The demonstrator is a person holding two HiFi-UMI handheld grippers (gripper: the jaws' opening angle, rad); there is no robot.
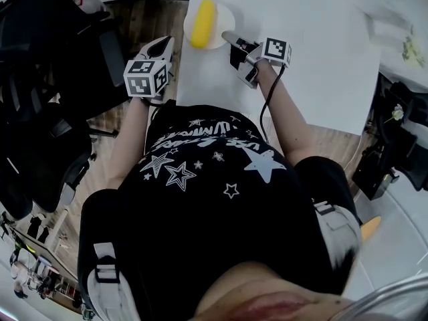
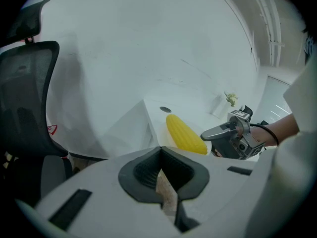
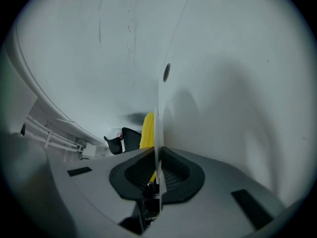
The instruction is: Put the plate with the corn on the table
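Note:
A yellow corn cob [image 1: 202, 23] lies on a small white plate [image 1: 221, 17] at the near left corner of the white table [image 1: 314, 59]. My right gripper [image 1: 229, 36] is shut on the plate's near rim. In the right gripper view the plate [image 3: 157, 113] runs edge-on between the jaws, with the corn [image 3: 147, 131] behind it. Whether the plate rests on the table I cannot tell. My left gripper [image 1: 166, 44] hangs left of the table edge, shut and holding nothing. The left gripper view shows the corn [image 2: 185, 133] and the right gripper [image 2: 210, 134] beside it.
Black office chairs [image 1: 40, 79] stand over the wooden floor to the left, one close by the left gripper [image 2: 25, 93]. The tabletop has a round cable hole [image 2: 165, 109]. A small plant [image 1: 409, 45] and dark items stand past the table's right side.

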